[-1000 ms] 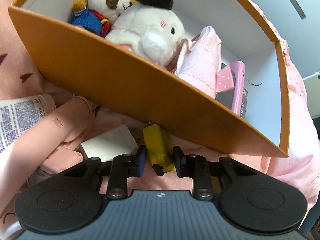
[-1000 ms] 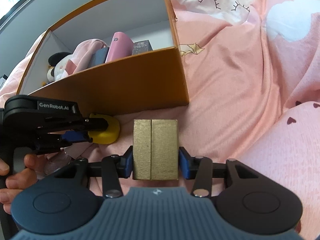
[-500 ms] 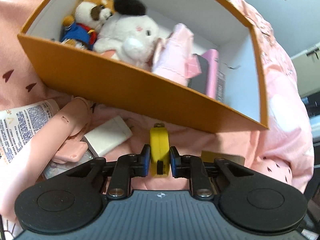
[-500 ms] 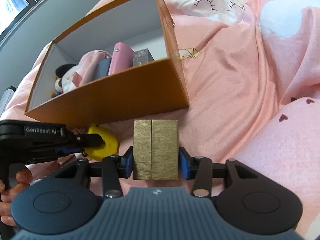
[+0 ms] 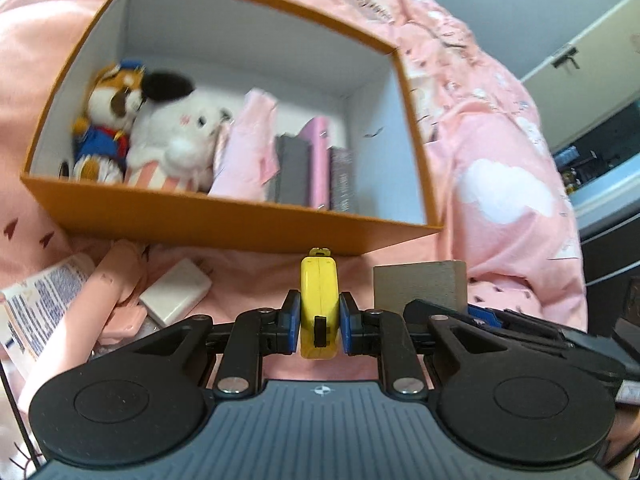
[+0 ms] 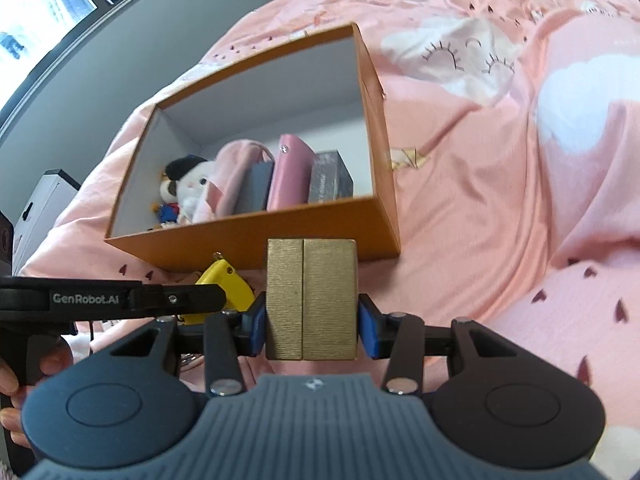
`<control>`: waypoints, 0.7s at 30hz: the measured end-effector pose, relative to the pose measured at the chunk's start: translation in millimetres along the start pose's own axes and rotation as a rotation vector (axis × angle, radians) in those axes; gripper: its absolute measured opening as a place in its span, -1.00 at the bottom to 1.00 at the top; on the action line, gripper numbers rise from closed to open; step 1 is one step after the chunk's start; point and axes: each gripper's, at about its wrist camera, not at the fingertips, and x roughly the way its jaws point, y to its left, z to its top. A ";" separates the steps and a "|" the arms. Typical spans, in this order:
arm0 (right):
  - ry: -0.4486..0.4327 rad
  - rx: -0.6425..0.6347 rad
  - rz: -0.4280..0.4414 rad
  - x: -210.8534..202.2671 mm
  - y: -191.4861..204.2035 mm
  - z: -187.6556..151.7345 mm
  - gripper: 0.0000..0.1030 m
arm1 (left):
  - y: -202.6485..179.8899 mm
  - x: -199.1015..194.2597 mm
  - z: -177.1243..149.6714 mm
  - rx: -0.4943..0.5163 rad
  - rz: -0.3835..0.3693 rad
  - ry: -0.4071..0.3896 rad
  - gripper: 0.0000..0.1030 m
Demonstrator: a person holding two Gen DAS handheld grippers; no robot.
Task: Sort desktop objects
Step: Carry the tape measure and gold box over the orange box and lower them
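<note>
My left gripper is shut on a small yellow tape measure, held above the pink bedding in front of the orange box. My right gripper is shut on a gold textured box, held level beside the left gripper and in front of the orange box. The gold box shows in the left wrist view; the tape measure shows in the right wrist view. The orange box holds two plush toys, pink cloth, and upright dark and pink cases.
On the bedding left of the left gripper lie a white charger block, a pink device and a printed tube. Pink patterned bedding spreads to the right. A grey wall and a window lie beyond the bed.
Both grippers have risen and pulled back with their objects, so the orange box's inside shows more from above. The left gripper closed on the tape measure and lifted it.
</note>
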 end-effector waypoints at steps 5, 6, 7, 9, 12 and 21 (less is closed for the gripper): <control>-0.023 0.014 0.057 -24.0 -1.3 14.1 -0.09 | -11.6 -9.0 14.4 0.024 -0.052 -0.035 -0.57; -0.033 0.015 0.067 -29.3 -0.3 18.3 -0.09 | -13.2 -11.1 17.9 0.023 -0.068 -0.037 -0.57; -0.045 0.013 0.073 -33.8 0.8 22.2 -0.09 | -13.7 -14.8 21.3 0.019 -0.085 -0.037 -0.57; -0.073 0.003 0.080 -41.9 4.1 31.0 -0.09 | -14.2 -17.8 27.9 0.008 -0.114 -0.041 -0.57; -0.109 -0.017 0.075 -47.0 9.7 44.5 -0.09 | -15.1 -23.7 38.9 0.005 -0.129 -0.076 -0.57; -0.094 -0.036 0.036 -13.1 14.5 86.2 -0.09 | -1.4 -23.7 72.1 -0.023 -0.117 -0.158 -0.57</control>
